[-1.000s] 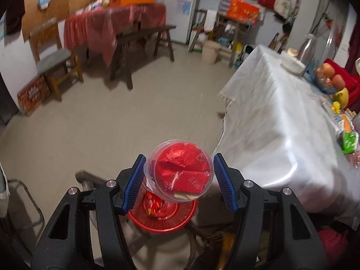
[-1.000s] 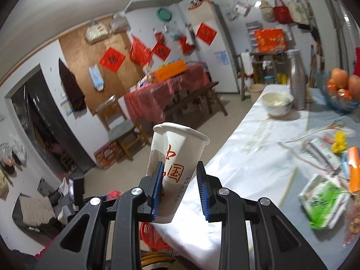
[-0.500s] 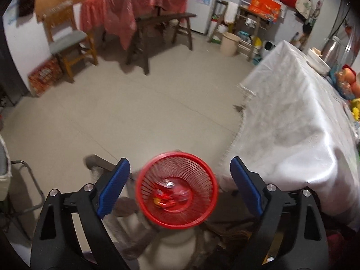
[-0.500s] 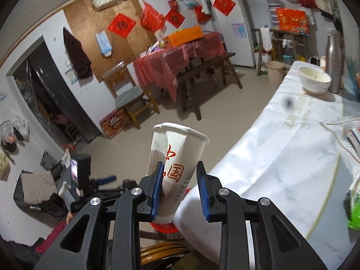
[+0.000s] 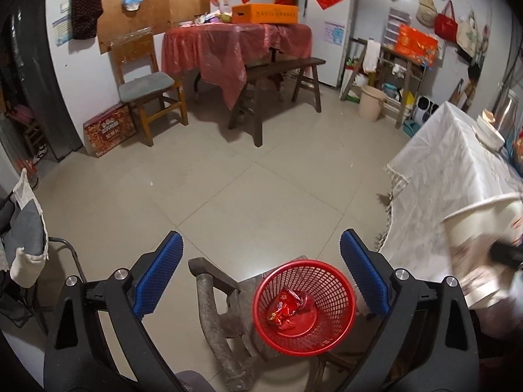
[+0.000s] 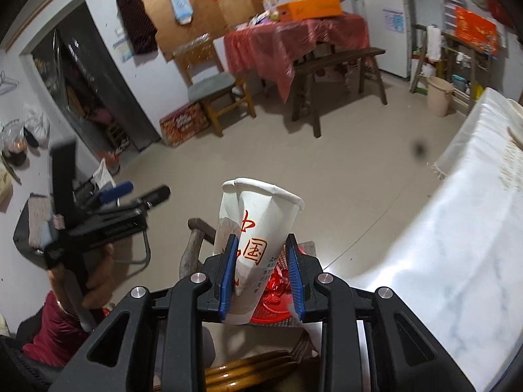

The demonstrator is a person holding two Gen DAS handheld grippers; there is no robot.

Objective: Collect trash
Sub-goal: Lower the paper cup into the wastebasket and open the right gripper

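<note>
Left gripper (image 5: 261, 281) above basket (image 5: 304, 307), jaws opening, near full width, nothing between pads. Basket red mesh, on wooden stool (image 5: 222, 313) just beside table (image 5: 451, 176) edge. Red wrapper (image 5: 287, 303) lies on basket bottom. Right gripper (image 6: 261, 274) clamped on paper cup (image 6: 258, 245), narrow gap, cup wall creased, rim up, tilted. Cup hangs over basket (image 6: 278, 307), not in it. In left view cup (image 5: 480, 245) blurred, right of basket.
</note>
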